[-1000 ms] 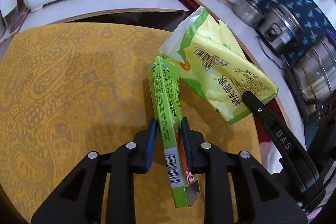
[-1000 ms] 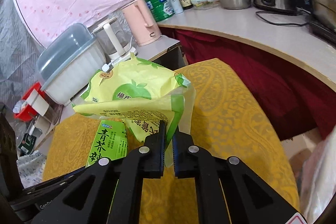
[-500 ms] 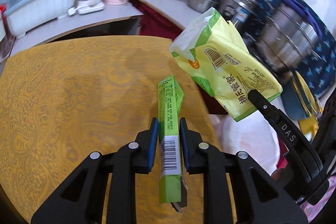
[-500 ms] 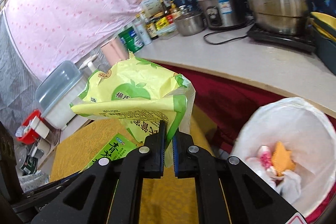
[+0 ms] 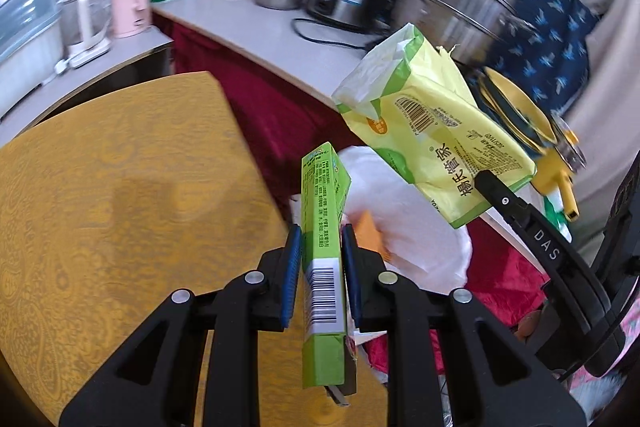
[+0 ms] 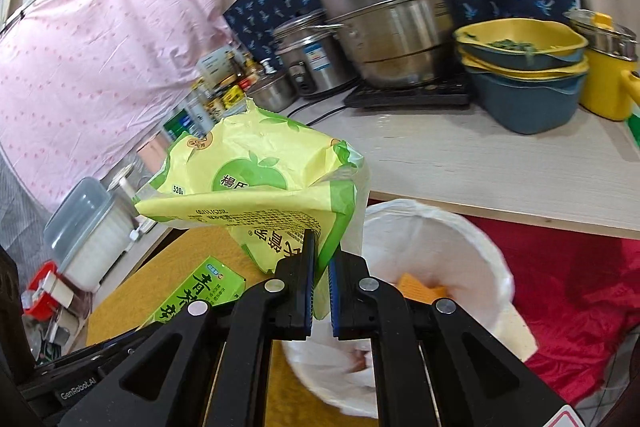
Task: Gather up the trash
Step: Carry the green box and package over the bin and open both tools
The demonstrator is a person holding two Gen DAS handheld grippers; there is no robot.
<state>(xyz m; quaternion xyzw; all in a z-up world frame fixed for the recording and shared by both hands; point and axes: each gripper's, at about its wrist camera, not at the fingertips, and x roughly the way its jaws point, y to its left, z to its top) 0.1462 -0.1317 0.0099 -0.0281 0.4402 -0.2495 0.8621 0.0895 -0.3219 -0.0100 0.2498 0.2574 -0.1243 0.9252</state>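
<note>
The green carton (image 5: 322,255) sits upright, pinched between the left gripper's (image 5: 320,259) fingers, at the yellow desk's (image 5: 120,207) edge. The yellow-green bag (image 6: 256,183) (crumpled, torn open) hangs pinched in the right gripper (image 6: 319,281) above the white-lined trash bin (image 6: 432,239).

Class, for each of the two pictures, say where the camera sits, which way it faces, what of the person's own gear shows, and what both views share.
Left wrist: sits on the left gripper, looking down at the table edge and bin; its fingers clamp a green box; the right gripper shows too.
Right wrist: sits on the right gripper, facing the counter and bin; its fingers pinch a yellow bag.
Shared: bag, box, bin, steel pot.
</note>
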